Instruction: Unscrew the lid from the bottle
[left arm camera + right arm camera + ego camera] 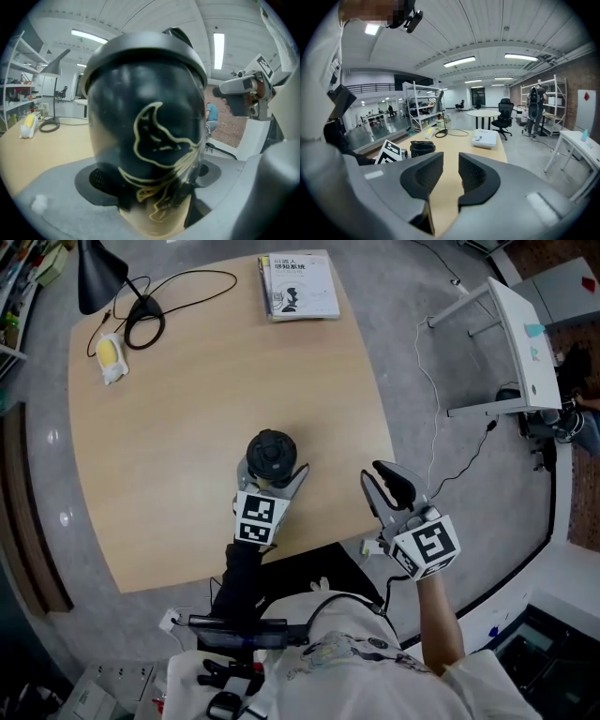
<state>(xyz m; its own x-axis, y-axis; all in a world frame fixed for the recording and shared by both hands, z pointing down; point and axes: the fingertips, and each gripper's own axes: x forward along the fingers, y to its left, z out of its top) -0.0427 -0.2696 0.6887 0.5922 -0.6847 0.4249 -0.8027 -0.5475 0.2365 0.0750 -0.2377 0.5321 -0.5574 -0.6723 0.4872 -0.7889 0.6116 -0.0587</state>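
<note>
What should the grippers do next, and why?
Probably bring the right gripper over the black lid, opening wider on the way. The left gripper seems to clasp the bottle, while the right one is empty, barely open, off to the side.

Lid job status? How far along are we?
Done: the left gripper looks clamped on the bottle, which stands on the table. In hand: nothing more; the right gripper is empty, jaws a little apart, off to the side. Left: the lid is still on; grip and unscrew it.
</note>
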